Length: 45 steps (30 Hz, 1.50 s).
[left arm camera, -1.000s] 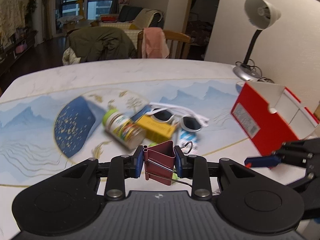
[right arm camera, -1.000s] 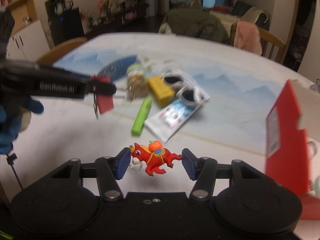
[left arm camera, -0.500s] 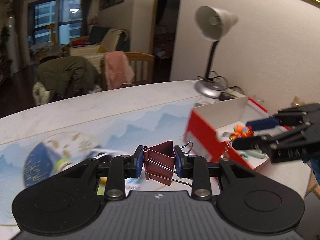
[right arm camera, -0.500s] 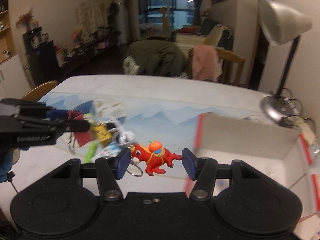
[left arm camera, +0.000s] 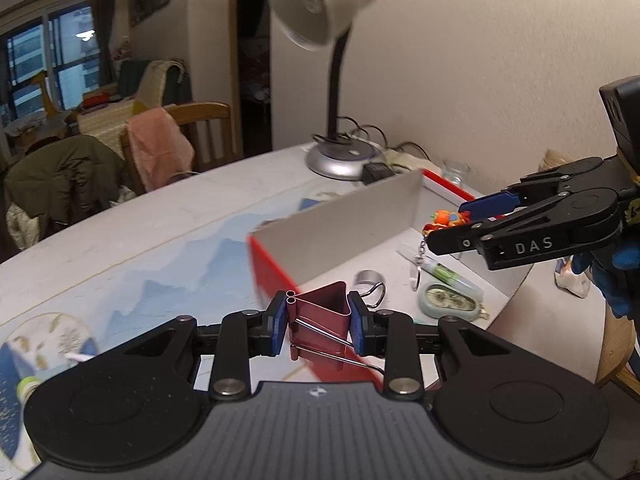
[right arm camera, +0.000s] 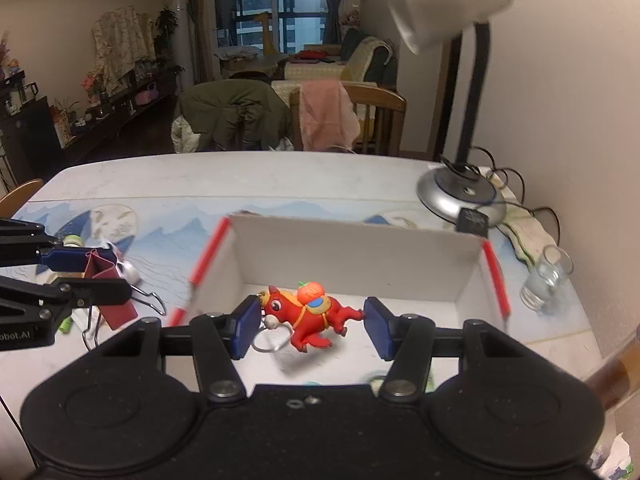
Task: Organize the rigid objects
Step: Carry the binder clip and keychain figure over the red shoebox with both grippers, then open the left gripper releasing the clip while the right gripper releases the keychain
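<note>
My left gripper (left arm camera: 319, 322) is shut on a dark red binder clip (left arm camera: 324, 314), held in the air just in front of the red box's near wall (left arm camera: 276, 276). My right gripper (right arm camera: 308, 326) is shut on a red toy horse keychain (right arm camera: 310, 316), its blue pads pressing nose and tail, hanging over the box's white inside (right arm camera: 360, 276). In the left wrist view the right gripper (left arm camera: 452, 226) hangs over the box with the horse (left arm camera: 446, 218) and its key ring dangling. In the box lie a green oval case (left arm camera: 450, 302), a clear tube (left arm camera: 444, 270) and a small silver thing (left arm camera: 368, 278).
A silver desk lamp (right arm camera: 460, 192) stands behind the box by the wall, with cables and a black adapter (right arm camera: 474, 220). A glass (right arm camera: 546, 280) stands right of the box. A few items (right arm camera: 72, 242) lie on the table at the left. Chairs with clothes stand beyond the table.
Both grippers swung right from the pile of items to the red box, each keeping its grip. The box, tilted on its side before, now shows its open inside below the grippers.
</note>
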{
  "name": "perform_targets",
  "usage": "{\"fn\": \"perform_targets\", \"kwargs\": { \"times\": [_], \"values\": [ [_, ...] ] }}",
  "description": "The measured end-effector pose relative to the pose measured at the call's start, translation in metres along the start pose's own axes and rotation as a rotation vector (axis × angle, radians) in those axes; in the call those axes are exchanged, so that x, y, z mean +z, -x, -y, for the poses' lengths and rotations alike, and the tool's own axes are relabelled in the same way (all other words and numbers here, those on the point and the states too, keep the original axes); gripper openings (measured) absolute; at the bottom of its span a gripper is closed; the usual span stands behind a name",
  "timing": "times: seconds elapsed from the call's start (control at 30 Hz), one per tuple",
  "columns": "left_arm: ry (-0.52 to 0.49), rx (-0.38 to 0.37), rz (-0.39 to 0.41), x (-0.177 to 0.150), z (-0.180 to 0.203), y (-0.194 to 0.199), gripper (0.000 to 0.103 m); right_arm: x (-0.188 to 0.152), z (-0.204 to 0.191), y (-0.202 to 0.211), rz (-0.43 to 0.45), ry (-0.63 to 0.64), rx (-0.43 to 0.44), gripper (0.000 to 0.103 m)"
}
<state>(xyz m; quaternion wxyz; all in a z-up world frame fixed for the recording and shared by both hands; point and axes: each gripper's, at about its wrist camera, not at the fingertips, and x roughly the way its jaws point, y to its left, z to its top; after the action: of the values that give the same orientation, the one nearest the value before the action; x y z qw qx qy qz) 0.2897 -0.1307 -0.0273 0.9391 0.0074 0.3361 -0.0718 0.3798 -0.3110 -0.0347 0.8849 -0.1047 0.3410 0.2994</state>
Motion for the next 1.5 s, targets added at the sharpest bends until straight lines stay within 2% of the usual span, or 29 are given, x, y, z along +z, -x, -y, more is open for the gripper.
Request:
{"fn": "perform_targets", "kwargs": {
  "times": [0.37,0.57,0.87,1.17,1.33,1.5],
  "values": [
    [-0.058,-0.001,-0.074,0.036,0.040,-0.076,0.030,-0.024,0.046,-0.031,-0.101,0.014,0.003,0.056],
    [-0.085,-0.016,-0.129,0.054,0.057,-0.120,0.030,-0.031,0.051,-0.050,-0.153,0.049,0.026,0.056],
    [-0.095,-0.051,-0.269,0.065,0.081,-0.181,0.030,-0.041,0.049,-0.069,-0.243,0.088,0.057,0.055],
    [-0.110,-0.062,-0.376,0.065,0.092,-0.218,0.030,-0.047,0.054,-0.073,-0.280,0.075,0.085,0.056],
    [-0.103,-0.056,-0.393,0.066,0.092,-0.224,0.030,-0.046,0.059,-0.073,-0.282,0.070,0.095,0.055],
    [-0.095,-0.051,-0.393,0.065,0.091,-0.222,0.030,-0.046,0.065,-0.068,-0.268,0.053,0.099,0.062]
  ]
}}
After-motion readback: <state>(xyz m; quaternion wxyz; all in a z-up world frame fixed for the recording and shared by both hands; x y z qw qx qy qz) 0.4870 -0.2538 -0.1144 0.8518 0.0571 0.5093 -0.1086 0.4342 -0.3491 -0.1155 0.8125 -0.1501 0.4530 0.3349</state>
